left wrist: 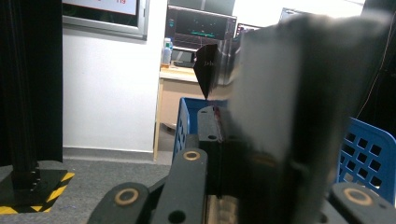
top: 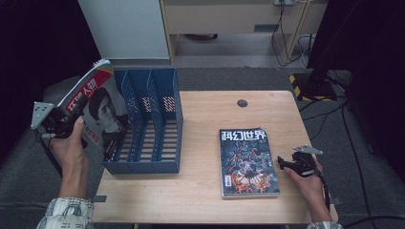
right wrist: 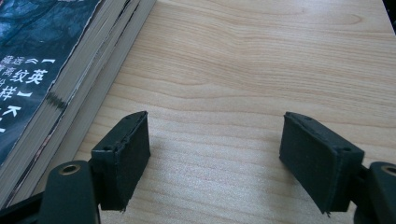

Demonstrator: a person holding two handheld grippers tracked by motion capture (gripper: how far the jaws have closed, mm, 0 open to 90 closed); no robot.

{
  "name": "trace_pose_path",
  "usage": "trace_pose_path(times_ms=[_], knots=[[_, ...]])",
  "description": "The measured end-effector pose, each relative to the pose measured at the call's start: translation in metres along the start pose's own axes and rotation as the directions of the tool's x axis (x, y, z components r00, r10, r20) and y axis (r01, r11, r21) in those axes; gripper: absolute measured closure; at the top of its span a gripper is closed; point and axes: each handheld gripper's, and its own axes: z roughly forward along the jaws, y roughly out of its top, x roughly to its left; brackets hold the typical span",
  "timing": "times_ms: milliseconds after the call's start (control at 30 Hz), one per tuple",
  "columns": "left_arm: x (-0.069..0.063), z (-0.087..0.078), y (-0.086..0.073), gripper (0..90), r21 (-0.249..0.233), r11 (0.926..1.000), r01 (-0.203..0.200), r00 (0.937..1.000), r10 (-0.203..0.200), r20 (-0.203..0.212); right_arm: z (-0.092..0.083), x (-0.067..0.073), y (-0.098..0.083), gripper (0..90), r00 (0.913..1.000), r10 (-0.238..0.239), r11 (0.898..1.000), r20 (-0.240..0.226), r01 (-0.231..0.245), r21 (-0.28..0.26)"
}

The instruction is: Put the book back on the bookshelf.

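We hold magazine clenched in left gripper jaws, tilted above file rack, left of it. Right gripper rests released on table beside book stack. Next, we judge: lower magazine into slot.

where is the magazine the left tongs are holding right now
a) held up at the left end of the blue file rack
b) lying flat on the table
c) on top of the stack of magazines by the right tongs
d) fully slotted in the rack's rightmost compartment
a: the left tongs grip the magazine tilted up in the air at the left end of the blue file rack, not lying on the table.
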Motion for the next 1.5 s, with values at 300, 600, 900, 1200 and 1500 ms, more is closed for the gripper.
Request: trace_pose_path(times_ms=[300,600,900,1200,1500], knots=[[0.001,0.003,-0.009,86.7,0.006,0.9999,0.008,1.0000,-0.008,-0.001,0.000,0.000,0.000,24.5,1.0000,-0.007,1.000,0.000,0.007,-0.002],[0.001,0.006,-0.018,86.7,0.026,0.9996,0.006,1.0000,-0.006,-0.004,0.000,0.000,0.000,24.5,1.0000,-0.007,1.000,0.000,0.007,-0.004],[-0.001,0.009,-0.029,86.7,0.043,0.9991,0.003,1.0000,-0.003,0.000,0.000,0.000,0.000,24.3,1.0000,-0.007,1.000,-0.002,0.007,-0.004],[-0.002,0.013,-0.038,86.7,0.050,0.9987,0.012,0.9999,-0.012,-0.001,0.000,0.000,0.000,24.3,1.0000,-0.007,1.000,-0.002,0.007,-0.004],[-0.003,0.015,-0.045,86.6,0.047,0.9987,0.020,0.9998,-0.019,-0.007,0.000,0.001,0.000,24.4,1.0000,-0.007,1.000,-0.004,0.007,-0.003]])
